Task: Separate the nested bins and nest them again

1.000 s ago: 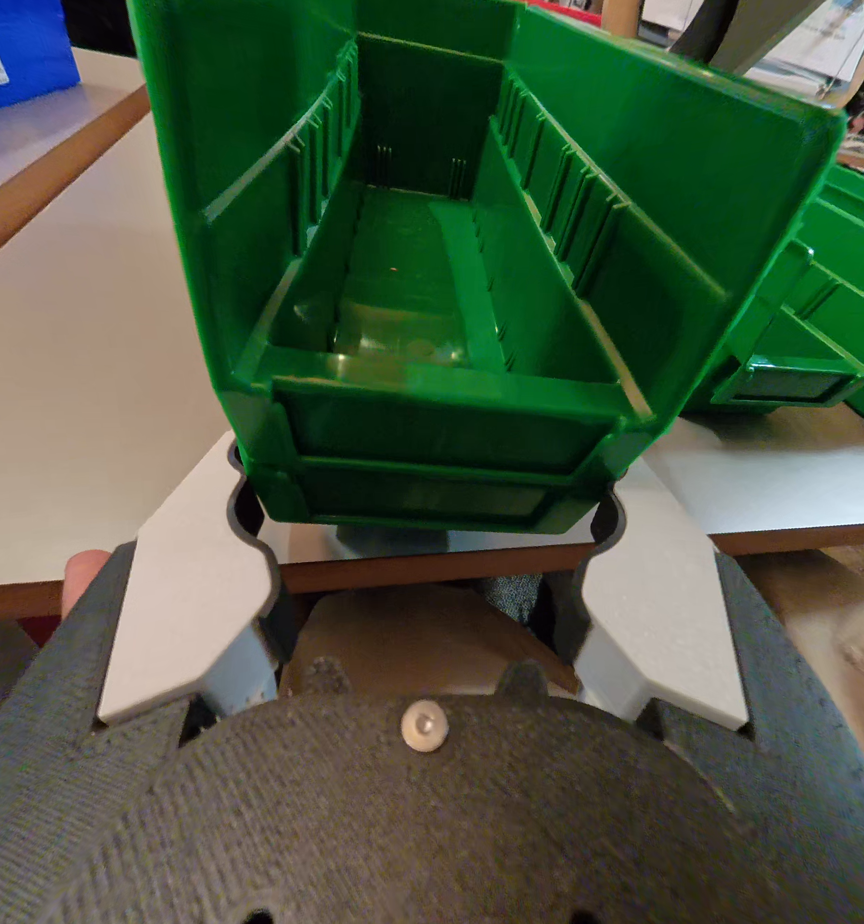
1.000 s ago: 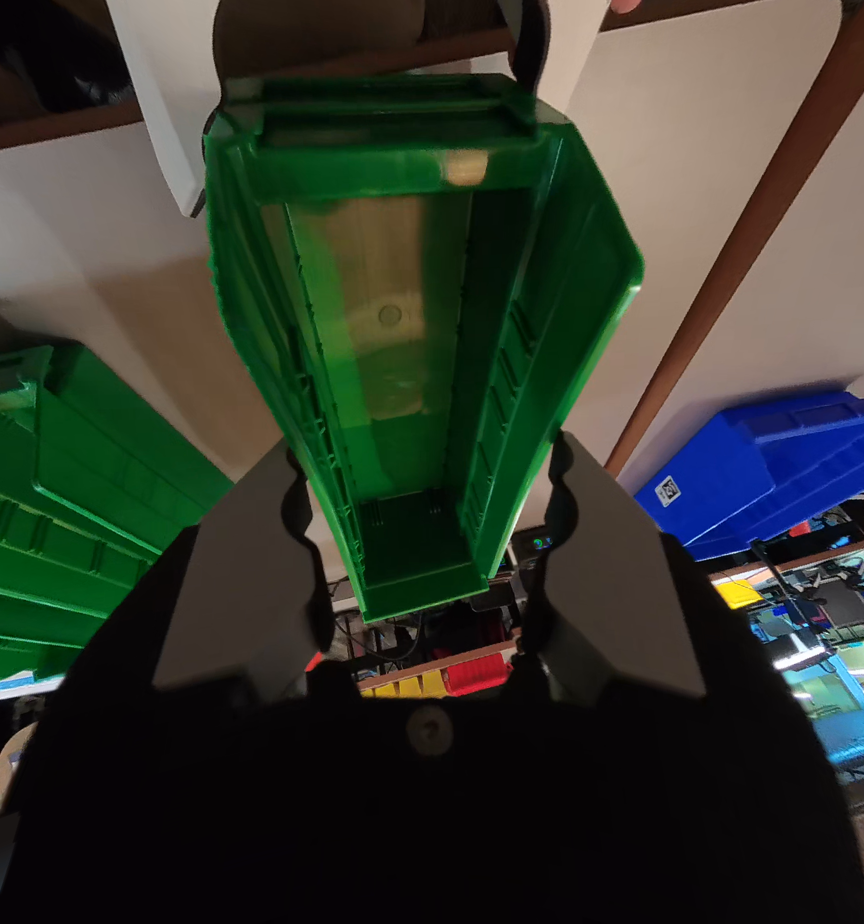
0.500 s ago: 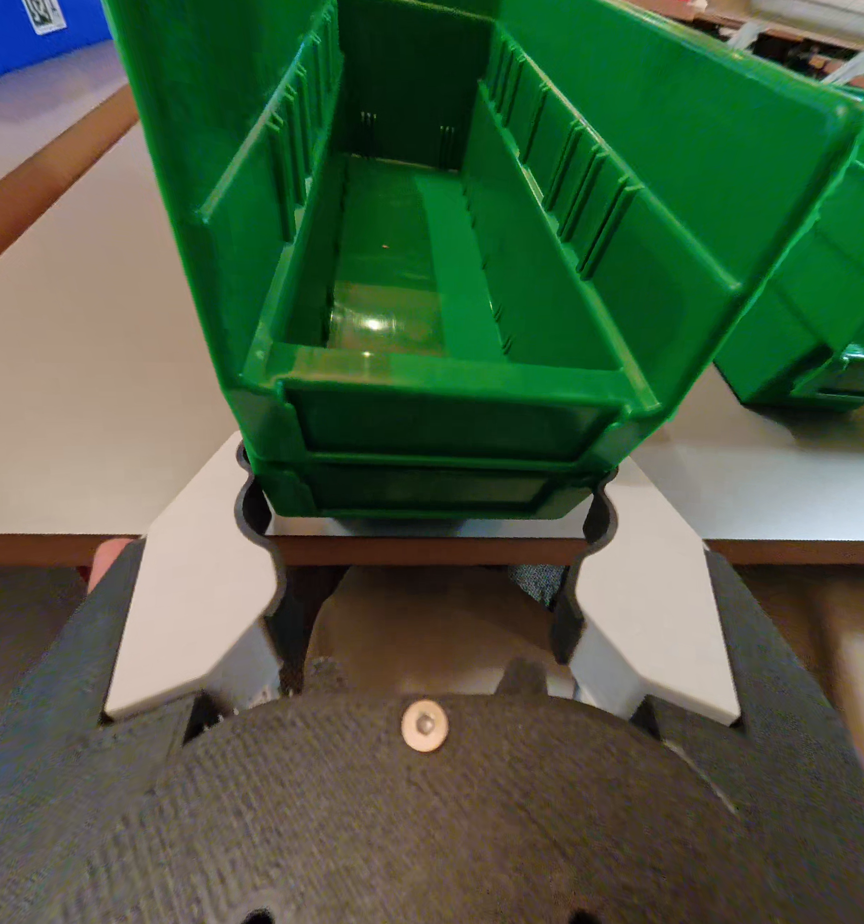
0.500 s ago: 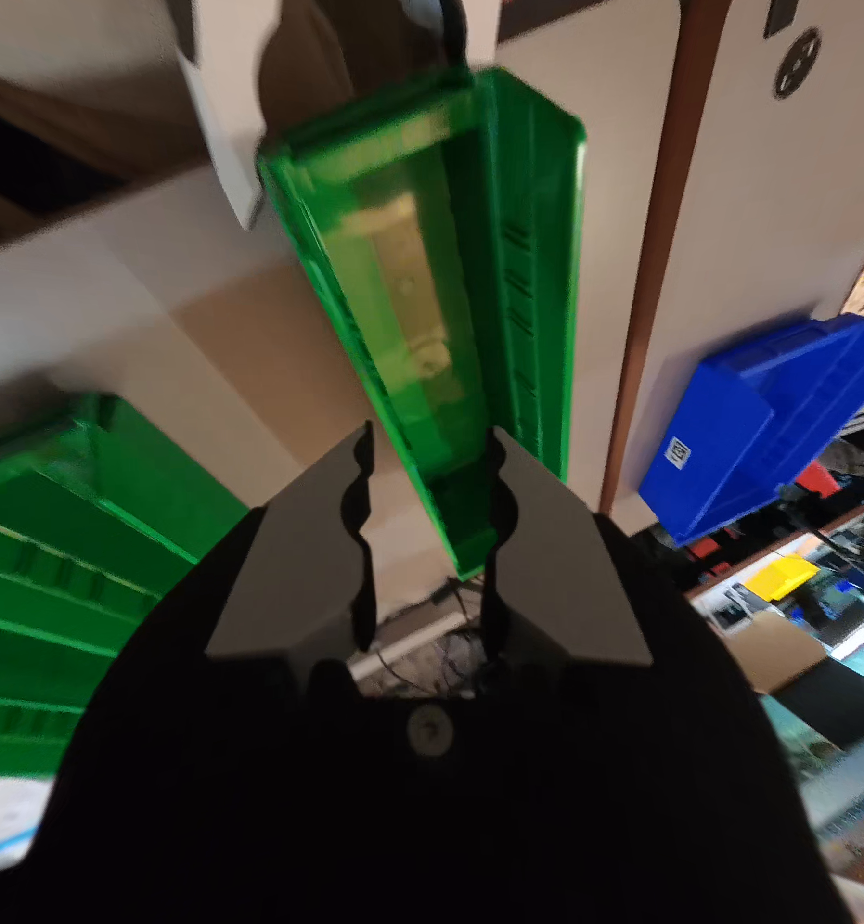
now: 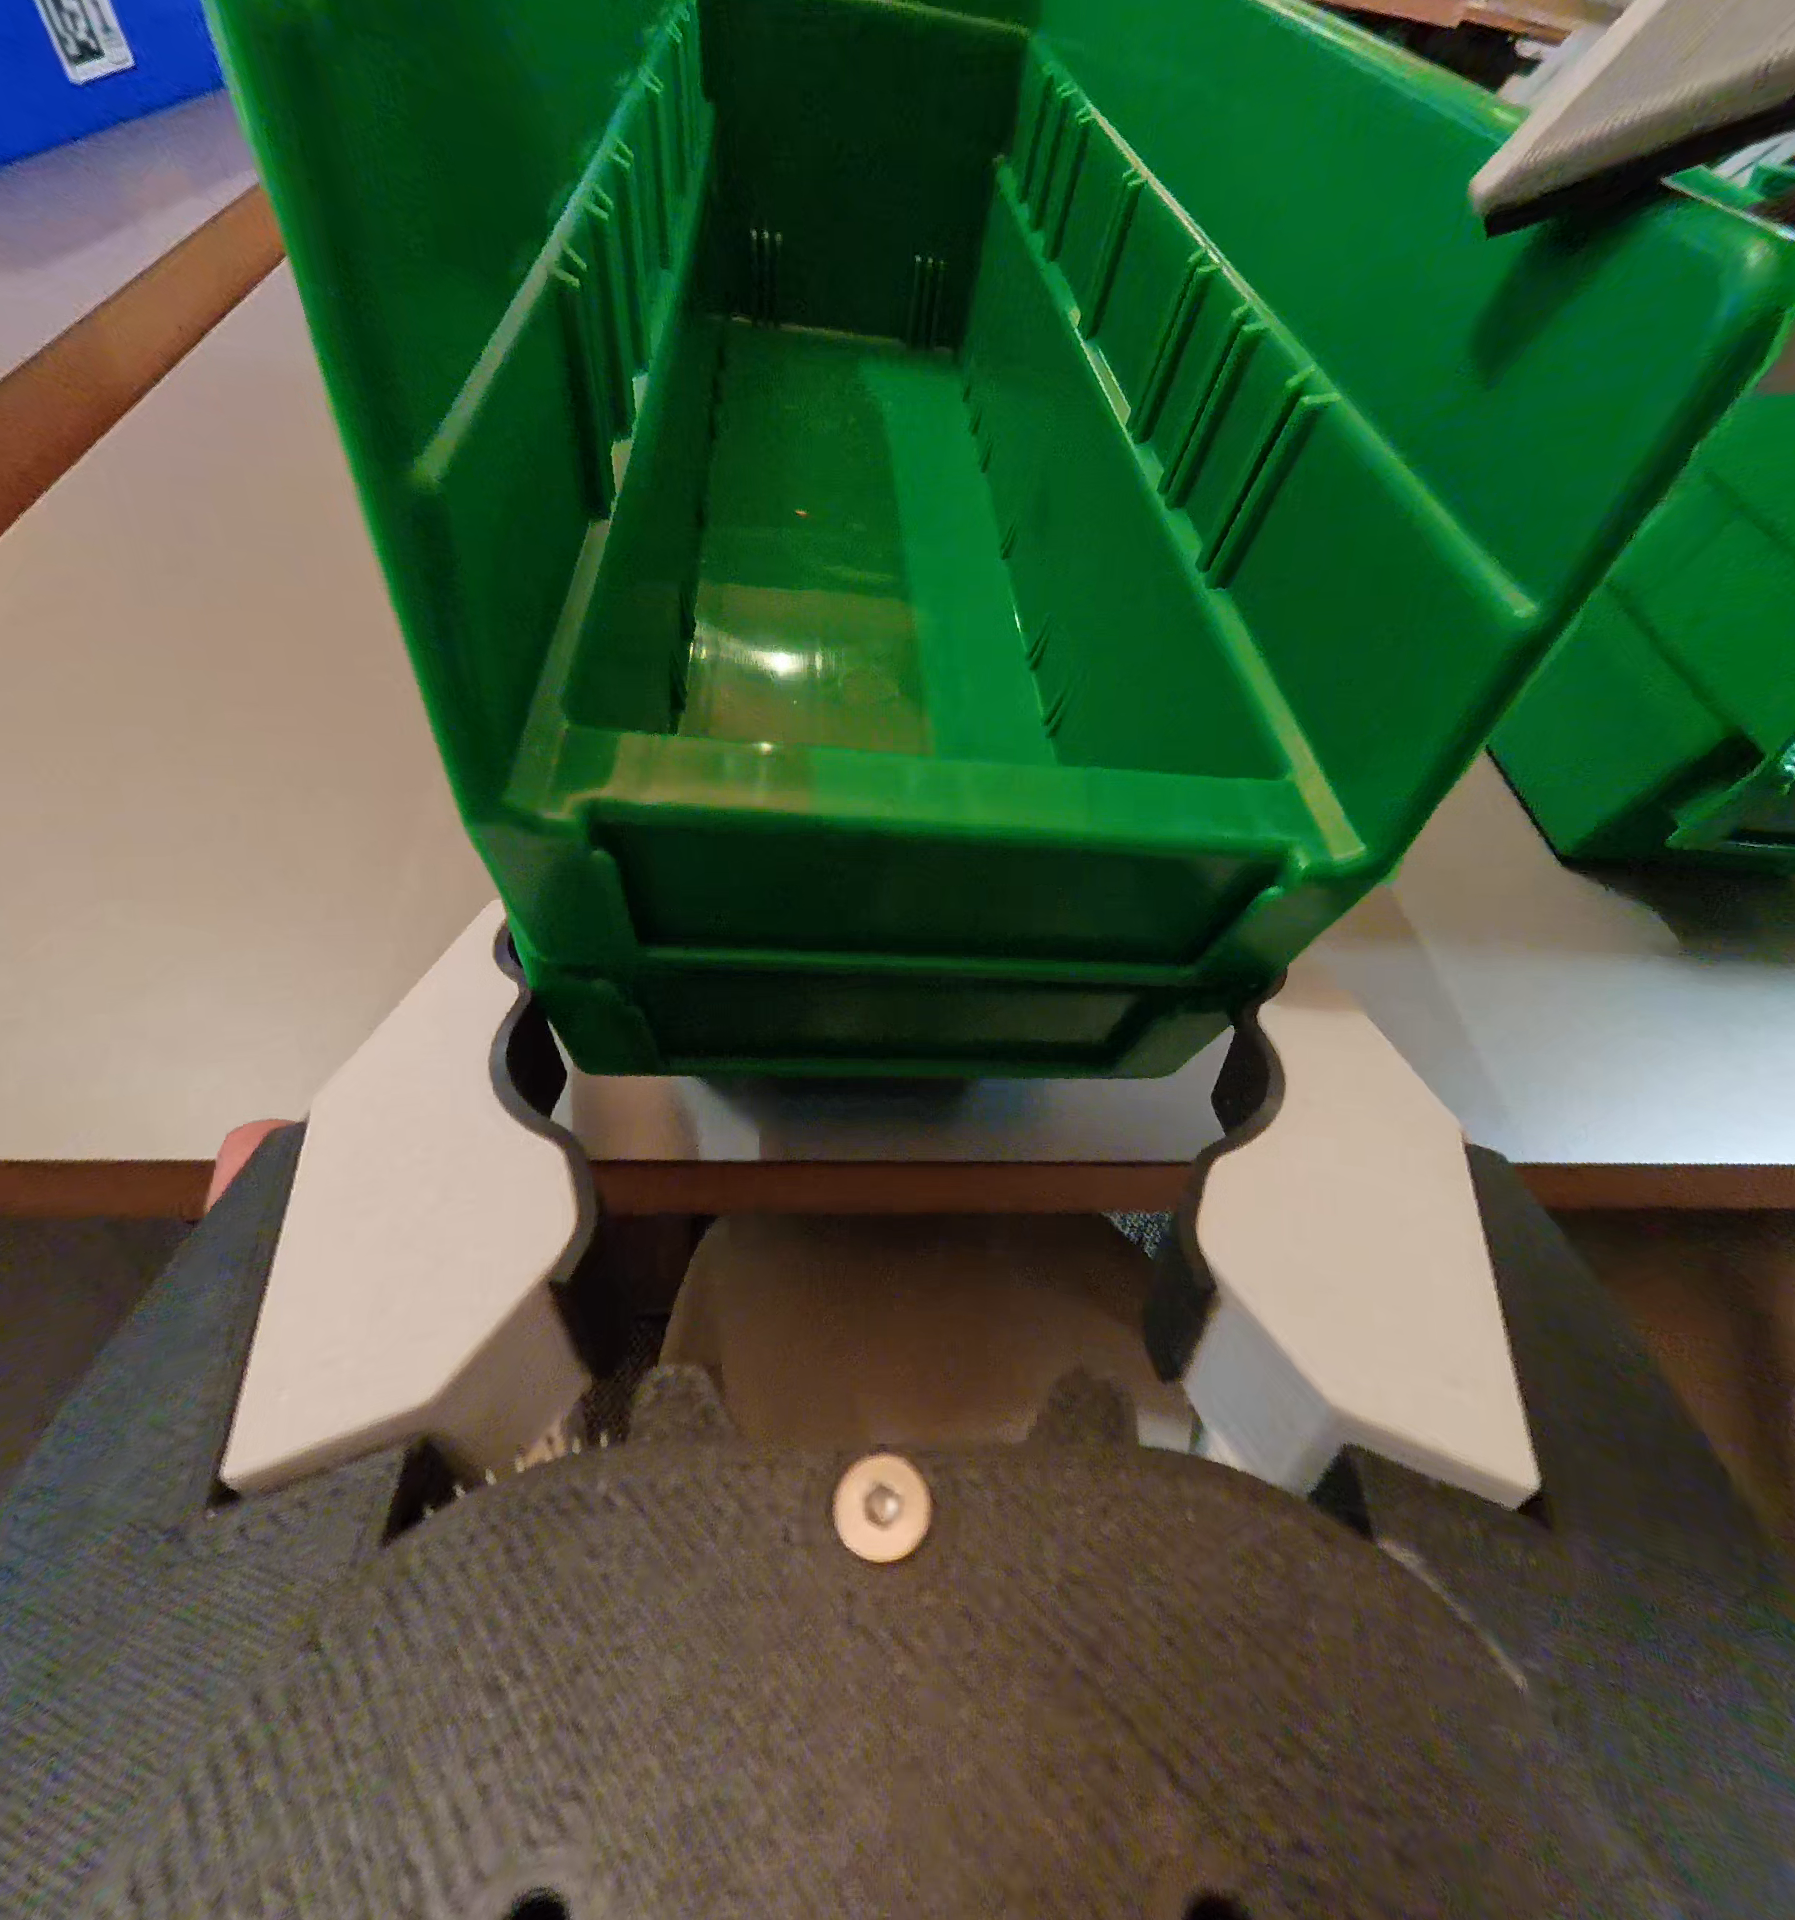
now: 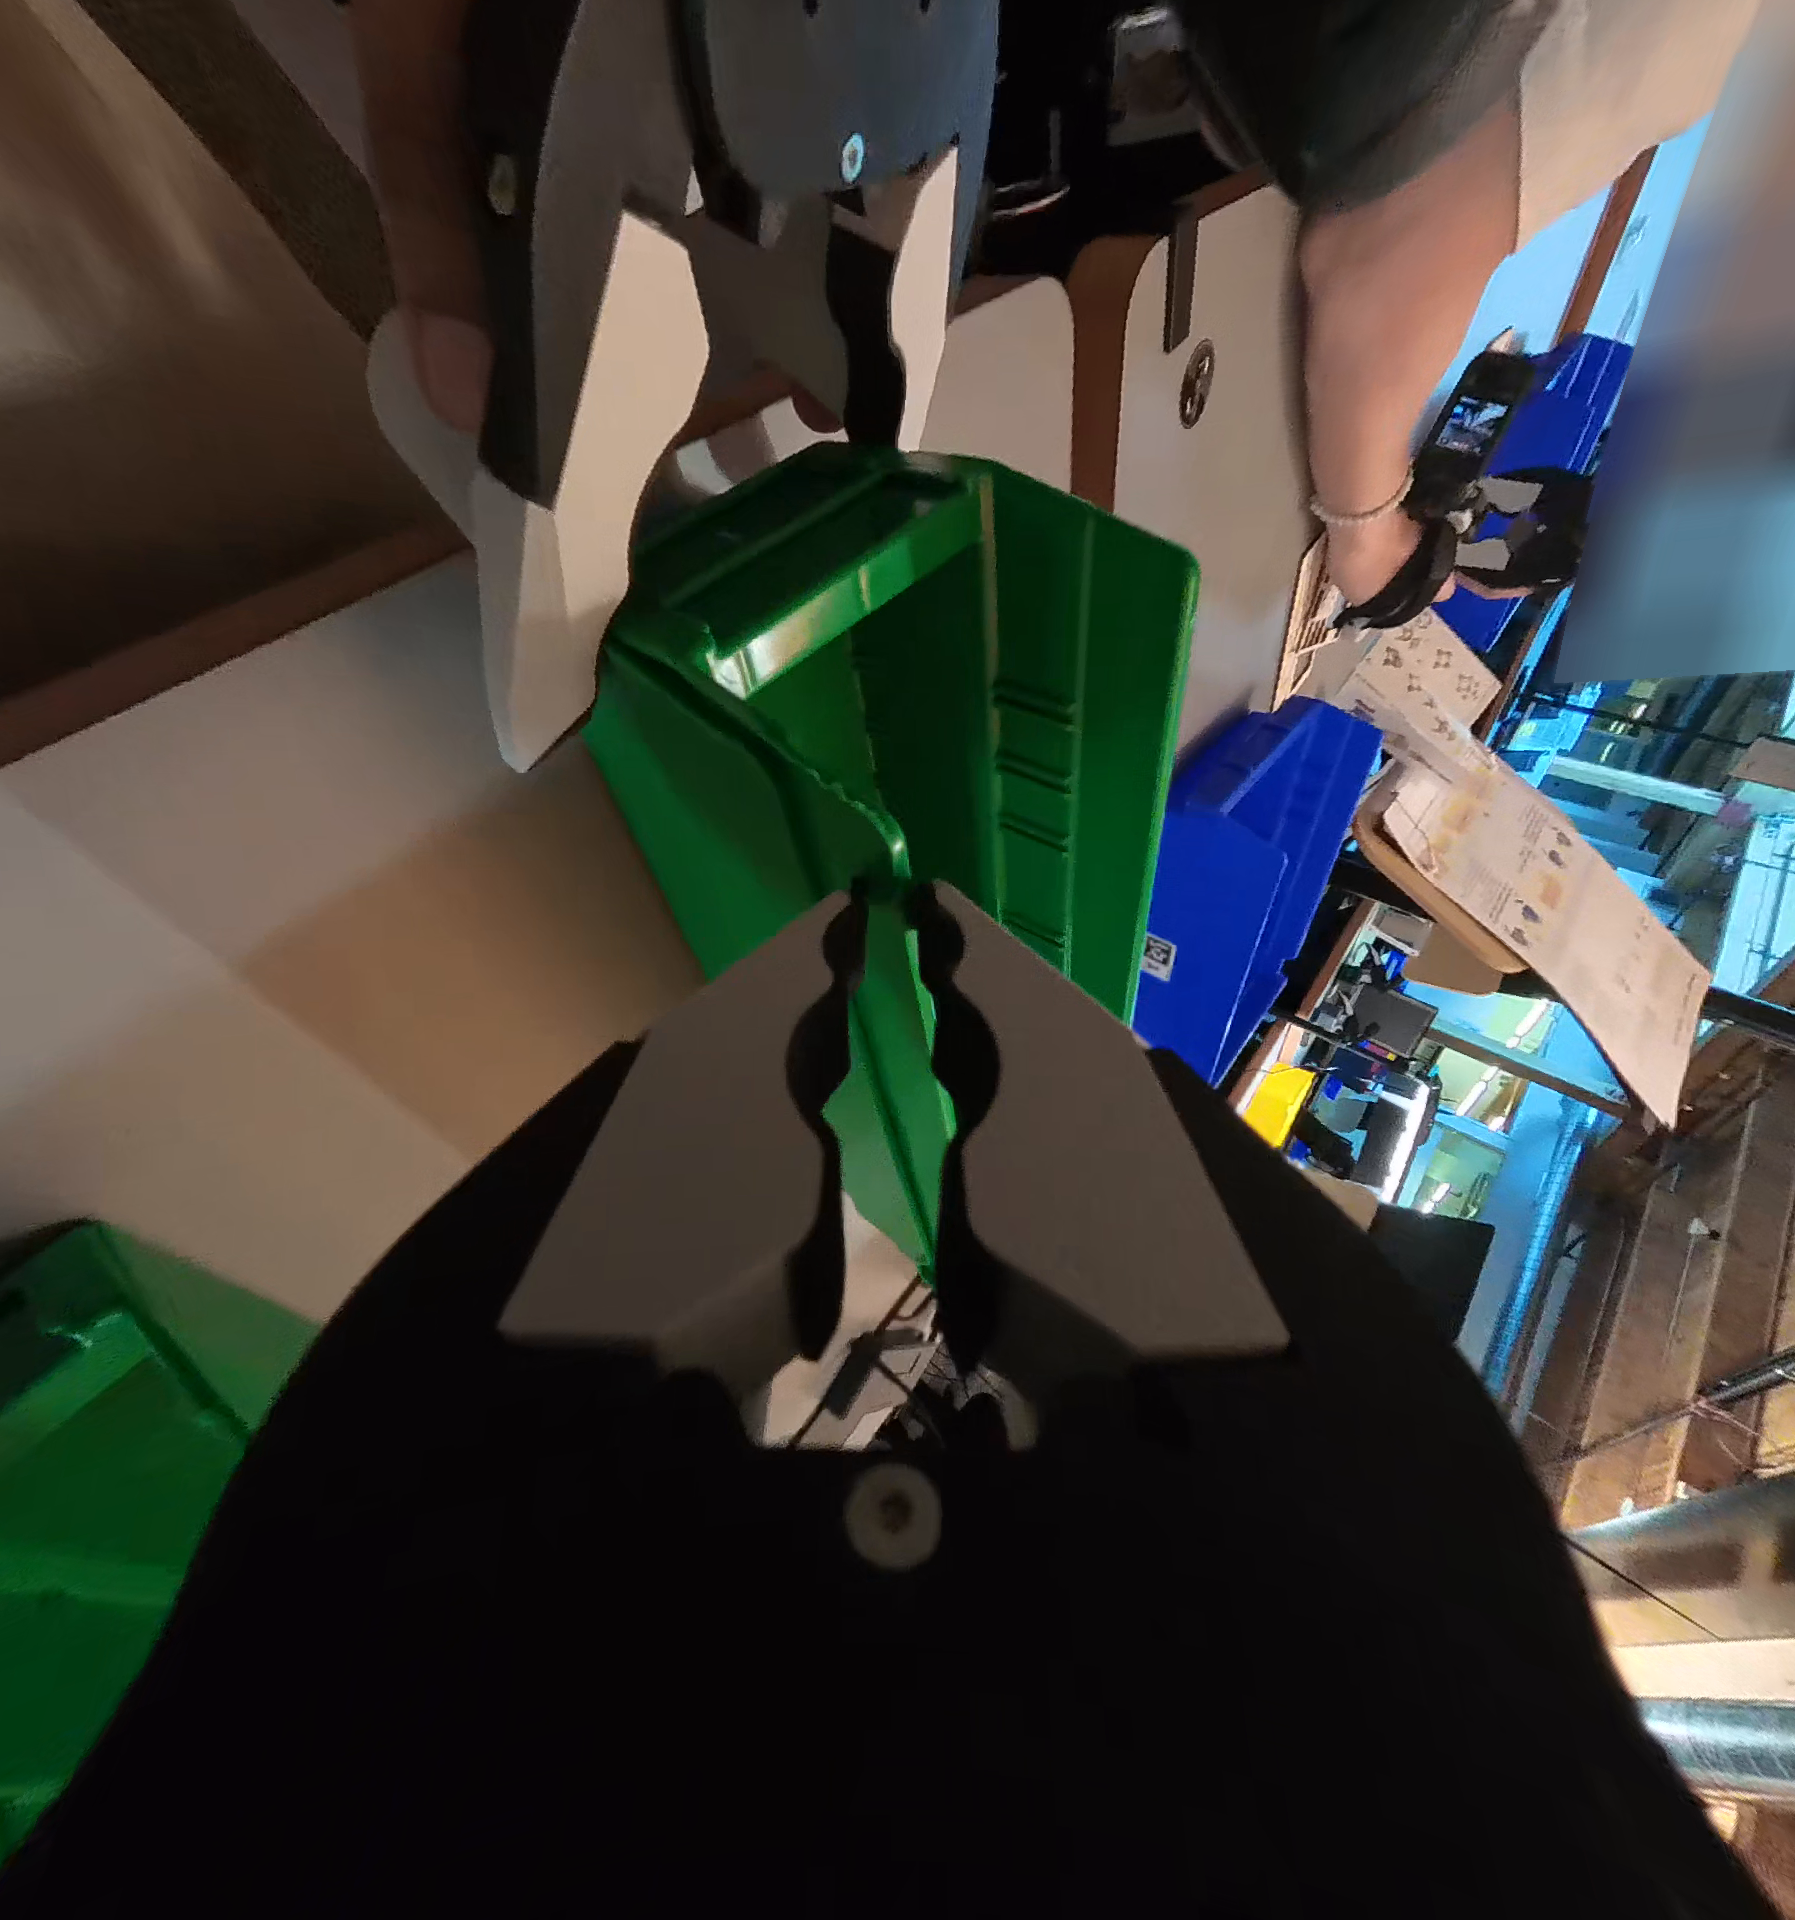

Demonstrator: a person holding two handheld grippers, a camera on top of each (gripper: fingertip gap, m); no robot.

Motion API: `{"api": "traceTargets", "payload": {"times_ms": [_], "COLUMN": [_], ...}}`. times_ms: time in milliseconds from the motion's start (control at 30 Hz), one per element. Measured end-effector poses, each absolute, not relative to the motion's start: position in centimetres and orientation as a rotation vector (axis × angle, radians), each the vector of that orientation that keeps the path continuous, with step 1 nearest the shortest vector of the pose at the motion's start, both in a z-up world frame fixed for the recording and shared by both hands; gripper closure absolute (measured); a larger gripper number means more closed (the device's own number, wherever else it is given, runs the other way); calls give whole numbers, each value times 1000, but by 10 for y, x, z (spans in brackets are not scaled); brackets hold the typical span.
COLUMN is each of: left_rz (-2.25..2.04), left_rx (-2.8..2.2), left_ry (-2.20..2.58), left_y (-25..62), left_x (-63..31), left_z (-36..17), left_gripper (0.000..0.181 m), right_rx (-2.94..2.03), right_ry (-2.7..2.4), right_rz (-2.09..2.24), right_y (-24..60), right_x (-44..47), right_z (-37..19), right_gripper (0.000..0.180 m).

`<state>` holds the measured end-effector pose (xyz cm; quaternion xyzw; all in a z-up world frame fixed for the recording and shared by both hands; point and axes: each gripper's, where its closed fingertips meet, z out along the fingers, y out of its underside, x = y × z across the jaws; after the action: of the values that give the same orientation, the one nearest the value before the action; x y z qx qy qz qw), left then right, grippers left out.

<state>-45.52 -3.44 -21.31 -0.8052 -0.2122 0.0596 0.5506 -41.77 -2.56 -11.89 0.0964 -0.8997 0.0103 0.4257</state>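
Your left gripper point(image 5: 888, 1023) clamps the front of the nested green bins point(image 5: 934, 582) at the edge of the pale table point(image 5: 145, 779). Your right gripper point(image 6: 888, 914) pinches their side wall. More green bins point(image 5: 1703, 623) and a blue bin point(image 6: 1236, 862) sit nearby; cluttered workshop shelves stand behind.

**Side wall pinched**

My right gripper point(image 6: 888, 904) is clamped on one side wall of the green bin point(image 6: 1038, 748), near its far end. Opposite, my left gripper point(image 6: 706, 540) straddles the bin's front lip. More green bins point(image 6: 72, 1455) sit lower left, a blue bin point(image 6: 1246, 862) beyond.
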Motion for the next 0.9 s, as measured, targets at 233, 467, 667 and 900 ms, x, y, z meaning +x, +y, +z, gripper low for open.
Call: {"api": "traceTargets", "payload": {"times_ms": [233, 467, 667, 900], "left_rz": [122, 66, 119, 113], "left_rx": [-1880, -1853, -1889, -1894], "left_ry": [-521, -570, -541, -560], "left_y": [-28, -26, -28, -26], "left_x": [-456, -457, -458, -458], "left_z": [-209, -209, -212, -212], "left_gripper": [52, 52, 53, 53], "right_rx": [132, -54, -87, -300], "right_ry": [-2242, -2204, -2231, -2168], "right_rz": [133, 325, 403, 719], "right_y": [-19, -22, -20, -2], "right_x": [-422, -431, -424, -428], "right_z": [-110, -98, -104, -78], "right_gripper": [173, 179, 177, 140]}}
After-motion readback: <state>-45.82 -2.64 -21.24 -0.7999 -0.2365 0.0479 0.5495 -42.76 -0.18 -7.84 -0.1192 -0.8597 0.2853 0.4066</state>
